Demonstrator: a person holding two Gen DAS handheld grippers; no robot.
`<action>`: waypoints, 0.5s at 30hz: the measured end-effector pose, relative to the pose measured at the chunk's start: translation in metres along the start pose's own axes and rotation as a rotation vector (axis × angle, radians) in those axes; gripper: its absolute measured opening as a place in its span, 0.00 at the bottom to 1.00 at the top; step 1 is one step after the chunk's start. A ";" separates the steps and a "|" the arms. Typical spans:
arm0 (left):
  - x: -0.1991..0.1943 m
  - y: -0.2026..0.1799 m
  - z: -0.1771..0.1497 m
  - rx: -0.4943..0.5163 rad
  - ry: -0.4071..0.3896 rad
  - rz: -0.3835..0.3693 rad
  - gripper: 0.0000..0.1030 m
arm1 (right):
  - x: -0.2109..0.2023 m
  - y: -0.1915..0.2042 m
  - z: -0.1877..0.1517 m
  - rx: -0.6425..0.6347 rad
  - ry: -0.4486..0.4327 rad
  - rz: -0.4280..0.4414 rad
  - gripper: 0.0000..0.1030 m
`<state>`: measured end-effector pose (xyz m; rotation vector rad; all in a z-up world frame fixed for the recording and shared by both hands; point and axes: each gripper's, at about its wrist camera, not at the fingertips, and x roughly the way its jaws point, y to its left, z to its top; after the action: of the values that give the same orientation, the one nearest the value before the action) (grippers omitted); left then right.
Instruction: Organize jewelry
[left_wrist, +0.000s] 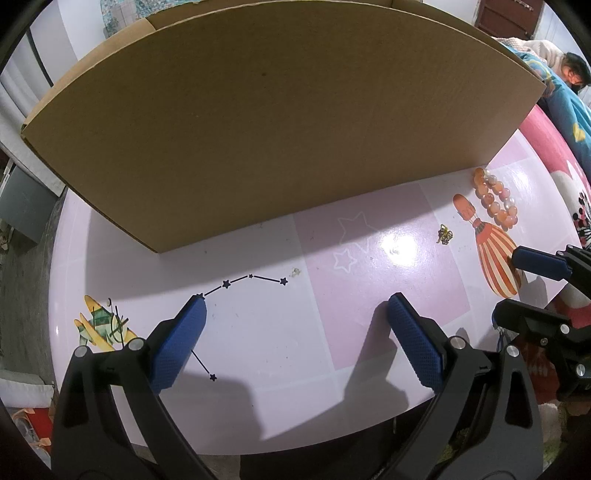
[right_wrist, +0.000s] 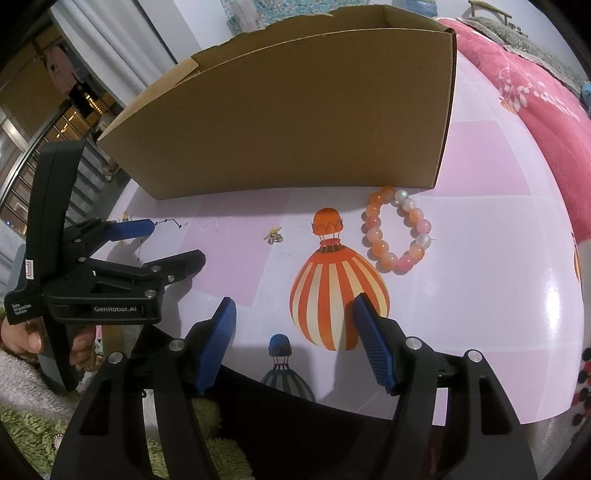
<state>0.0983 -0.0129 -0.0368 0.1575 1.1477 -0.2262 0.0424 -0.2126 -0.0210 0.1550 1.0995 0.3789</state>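
Jaws of both grippers apart, nothing between them. Left gripper (left_wrist: 295, 321) over bare table, blue pads wide. Right gripper (right_wrist: 293, 332) likewise spread, above printed orange-striped balloon (right_wrist: 338, 291).

Bracelet (right_wrist: 399, 230) of orange, pink and white beads flat on table (right_wrist: 480, 295), beyond right gripper, its far beads just beside box's near right corner; contact not determinable. Charm (right_wrist: 274, 236), small, gold-toned, detail too fine to read, lying loose left of balloon, apart from bracelet. Neither item touched by either gripper.

Box (right_wrist: 295, 129), brown cardboard, open-topped, standing at rear of table; interior not visible. Table glossy, pink and white squares, printed with stars and aeroplane. Hand (right_wrist: 22, 338) gripping left gripper's handle at lower left, grey sleeve below.
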 end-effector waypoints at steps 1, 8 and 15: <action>0.000 0.000 0.000 0.000 0.000 0.000 0.92 | 0.000 0.000 0.000 -0.001 0.000 0.000 0.63; 0.000 -0.001 0.001 0.003 -0.001 -0.001 0.92 | 0.000 0.001 0.000 0.001 0.000 0.000 0.63; 0.002 -0.005 0.000 0.031 -0.006 -0.013 0.92 | -0.008 -0.006 0.004 0.022 -0.045 -0.042 0.63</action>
<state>0.0978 -0.0180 -0.0391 0.1770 1.1393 -0.2560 0.0442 -0.2209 -0.0146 0.1591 1.0615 0.3241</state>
